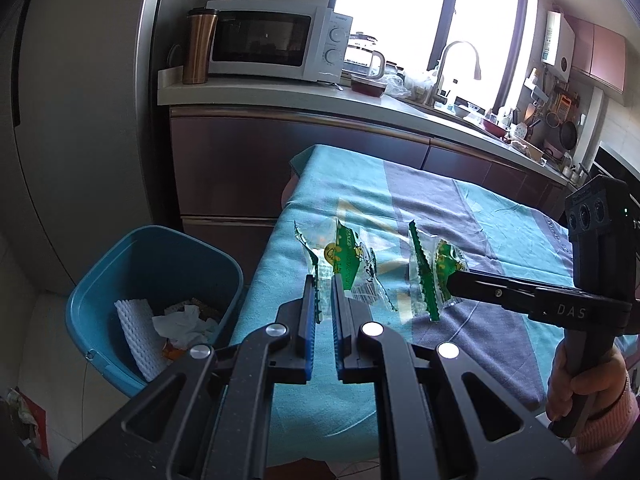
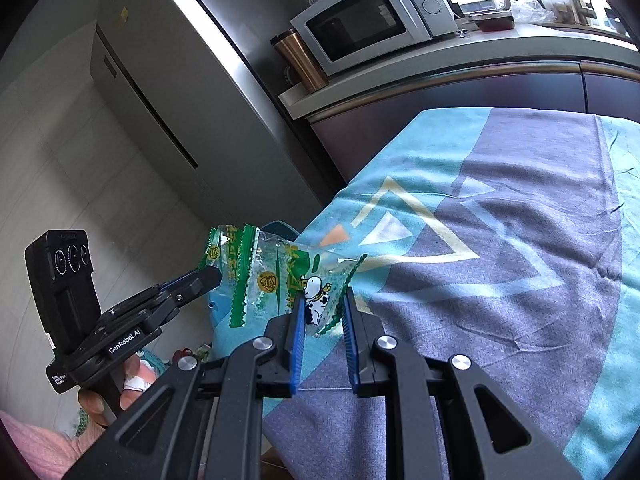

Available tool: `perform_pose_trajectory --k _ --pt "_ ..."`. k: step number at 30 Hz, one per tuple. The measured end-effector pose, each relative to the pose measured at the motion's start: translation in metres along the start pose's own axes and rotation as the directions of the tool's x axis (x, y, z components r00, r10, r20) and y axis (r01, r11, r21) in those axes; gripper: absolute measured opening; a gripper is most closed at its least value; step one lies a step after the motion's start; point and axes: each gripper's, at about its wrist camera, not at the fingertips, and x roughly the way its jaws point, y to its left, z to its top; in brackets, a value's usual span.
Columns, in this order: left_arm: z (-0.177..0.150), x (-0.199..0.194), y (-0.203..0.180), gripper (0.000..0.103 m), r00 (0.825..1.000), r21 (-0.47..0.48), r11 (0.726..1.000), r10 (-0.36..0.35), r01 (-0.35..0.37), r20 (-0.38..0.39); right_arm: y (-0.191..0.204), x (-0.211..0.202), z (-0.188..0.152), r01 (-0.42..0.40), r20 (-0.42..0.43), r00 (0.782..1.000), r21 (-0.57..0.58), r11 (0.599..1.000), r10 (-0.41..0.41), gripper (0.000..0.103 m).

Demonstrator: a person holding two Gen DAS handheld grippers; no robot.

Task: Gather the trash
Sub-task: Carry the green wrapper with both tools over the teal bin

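Two clear-and-green snack wrappers lie on the cloth-covered table [image 1: 460, 216]. My left gripper [image 1: 323, 280] has its jaws close around the near edge of the left wrapper [image 1: 344, 258]; it is the far one in the right wrist view [image 2: 232, 268]. My right gripper [image 2: 322, 300] has its jaws a little apart around the end of the right wrapper [image 2: 310, 286], seen from the side in the left wrist view [image 1: 430, 276]. A blue trash bin [image 1: 132, 280] holding crumpled paper and foam stands on the floor left of the table.
A kitchen counter [image 1: 280, 92] behind the table carries a microwave [image 1: 272, 42], a copper tumbler [image 1: 198, 46] and a glass kettle [image 1: 364, 54]. A grey fridge [image 1: 80, 120] stands at the left. A sink tap [image 1: 452, 64] and utensils are further right.
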Motion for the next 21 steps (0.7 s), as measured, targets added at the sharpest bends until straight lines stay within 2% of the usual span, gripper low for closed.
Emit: perform_pose_trajectory --k 21 --pt "-0.001 -0.014 0.032 0.008 0.999 -0.045 0.998 0.042 -0.041 0.030 0.023 0.027 0.007 -0.029 -0.035 0.999 -0.042 0.999 0.027 0.016"
